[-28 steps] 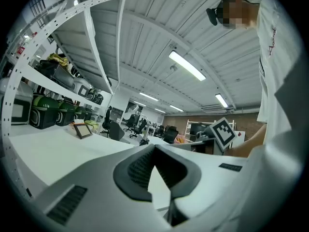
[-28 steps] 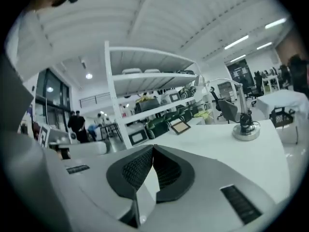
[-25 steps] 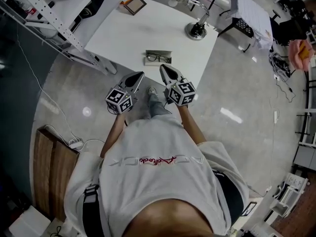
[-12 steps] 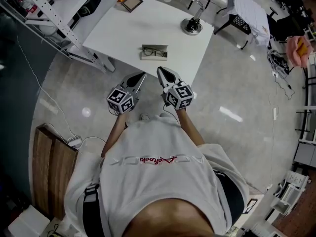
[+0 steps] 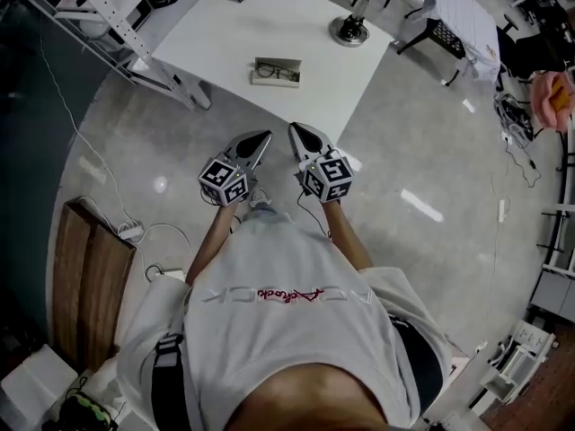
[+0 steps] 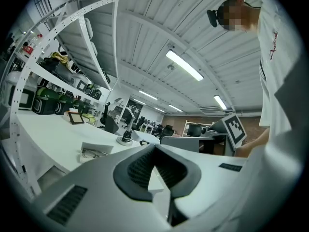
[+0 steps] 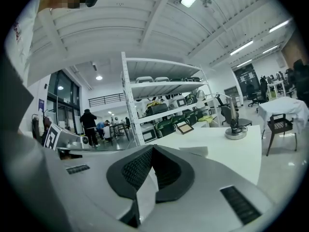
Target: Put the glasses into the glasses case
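The glasses (image 5: pixel 278 73) sit on the white desk (image 5: pixel 216 39), apparently lying in the open glasses case (image 5: pixel 262 64), which is near the desk's front edge. From this far off you cannot be sure that they are fully seated.

Judge them as light and delicate: a thin dark frame, lenses that scratch or smear under a hard pad, and arms that fold at small hinges. If you need to shift them, take the bridge or an arm close to its hinge, never a lens, and squeeze only enough to lift. The case looks pale, light and stiff, and it will probably slide on that smooth top. Steady it with one claw while the other works the lid or nudges the frame.

Your left claw (image 5: pixel 263 136) has its jaws pressed together with nothing between them. Your right claw (image 5: pixel 296 129) is the same — closed and empty. Both hang side by side over the floor, well apart from the desk, pointing roughly level toward it and touching nothing. You would have to spread the jaws before either could take hold.
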`<action>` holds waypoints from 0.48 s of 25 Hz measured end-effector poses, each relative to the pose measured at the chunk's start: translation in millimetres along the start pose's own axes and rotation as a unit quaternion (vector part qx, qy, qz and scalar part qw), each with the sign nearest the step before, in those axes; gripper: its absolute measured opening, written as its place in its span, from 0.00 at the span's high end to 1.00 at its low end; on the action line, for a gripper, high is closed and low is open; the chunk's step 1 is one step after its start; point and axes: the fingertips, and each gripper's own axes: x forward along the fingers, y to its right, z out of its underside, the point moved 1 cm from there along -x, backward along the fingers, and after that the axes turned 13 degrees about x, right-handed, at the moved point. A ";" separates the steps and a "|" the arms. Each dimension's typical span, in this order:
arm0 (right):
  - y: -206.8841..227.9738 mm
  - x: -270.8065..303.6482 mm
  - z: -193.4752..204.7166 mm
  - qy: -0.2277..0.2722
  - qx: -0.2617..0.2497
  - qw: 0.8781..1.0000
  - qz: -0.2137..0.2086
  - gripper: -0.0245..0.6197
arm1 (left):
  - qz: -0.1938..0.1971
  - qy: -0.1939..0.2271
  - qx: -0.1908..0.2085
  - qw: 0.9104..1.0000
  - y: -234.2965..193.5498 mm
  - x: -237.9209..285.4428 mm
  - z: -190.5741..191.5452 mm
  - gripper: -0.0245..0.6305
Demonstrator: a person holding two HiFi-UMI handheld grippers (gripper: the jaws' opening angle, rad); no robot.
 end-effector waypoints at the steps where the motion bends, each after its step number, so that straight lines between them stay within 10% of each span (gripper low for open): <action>1: -0.3 -9.2 4.5 -0.006 0.001 1.000 0.001 0.95 | 0.003 0.000 -0.002 1.000 11.6 -1.7 2.4 0.95; 12: -25.3 -91.0 43.2 -0.016 0.001 1.000 -0.014 0.95 | -0.010 -0.011 0.003 1.000 93.2 -34.2 20.1 0.95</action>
